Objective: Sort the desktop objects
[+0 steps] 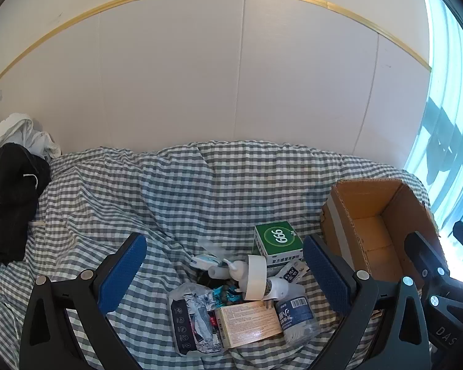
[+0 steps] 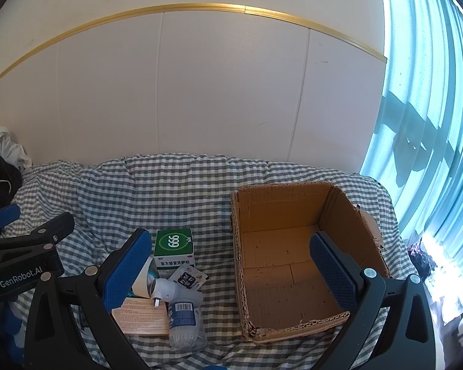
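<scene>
Both grippers I hold wide open, gripping nothing: the left gripper (image 1: 225,273) hangs above the pile around the green box (image 1: 277,240), the right gripper (image 2: 231,269) over the cardboard box (image 2: 296,215).

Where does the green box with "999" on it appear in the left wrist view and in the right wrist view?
Left wrist view: the green box is right of centre, behind the clutter pile.
Right wrist view: the green box is left of centre, near the left finger pad.
Shared landmark: the cardboard box, to its right in both.
</scene>
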`<state>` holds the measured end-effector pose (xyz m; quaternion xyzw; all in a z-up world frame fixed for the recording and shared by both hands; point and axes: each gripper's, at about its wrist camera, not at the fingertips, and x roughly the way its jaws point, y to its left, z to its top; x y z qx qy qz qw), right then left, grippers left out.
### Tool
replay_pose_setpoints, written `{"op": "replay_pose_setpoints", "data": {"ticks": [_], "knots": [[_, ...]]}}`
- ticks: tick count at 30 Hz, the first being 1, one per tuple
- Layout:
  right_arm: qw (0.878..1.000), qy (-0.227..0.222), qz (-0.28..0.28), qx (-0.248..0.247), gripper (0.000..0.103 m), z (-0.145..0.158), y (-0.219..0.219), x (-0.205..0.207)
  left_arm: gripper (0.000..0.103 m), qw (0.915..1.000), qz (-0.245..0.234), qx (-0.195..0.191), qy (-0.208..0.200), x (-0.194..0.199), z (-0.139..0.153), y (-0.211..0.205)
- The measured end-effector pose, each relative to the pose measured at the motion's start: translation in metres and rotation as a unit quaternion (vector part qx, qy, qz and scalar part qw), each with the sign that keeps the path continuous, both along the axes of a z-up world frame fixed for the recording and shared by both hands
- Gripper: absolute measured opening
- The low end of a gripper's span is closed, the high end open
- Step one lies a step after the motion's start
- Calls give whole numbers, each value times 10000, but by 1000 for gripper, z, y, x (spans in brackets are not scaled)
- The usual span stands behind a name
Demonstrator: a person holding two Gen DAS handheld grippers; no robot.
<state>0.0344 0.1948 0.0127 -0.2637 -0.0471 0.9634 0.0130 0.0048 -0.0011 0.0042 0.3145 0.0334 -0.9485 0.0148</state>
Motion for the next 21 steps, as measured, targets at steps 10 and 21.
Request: {"op": "replay_pose_setpoints", "data": {"ticks": [10,21], "knots": [[10000,0,23,12,103,3,-4,-1,103,9990,90,353,249,3,1,-7],[10000,-16,48,-8,103,0,-5,-2,103,9995,178,27,265,3,-3,-2]]}}
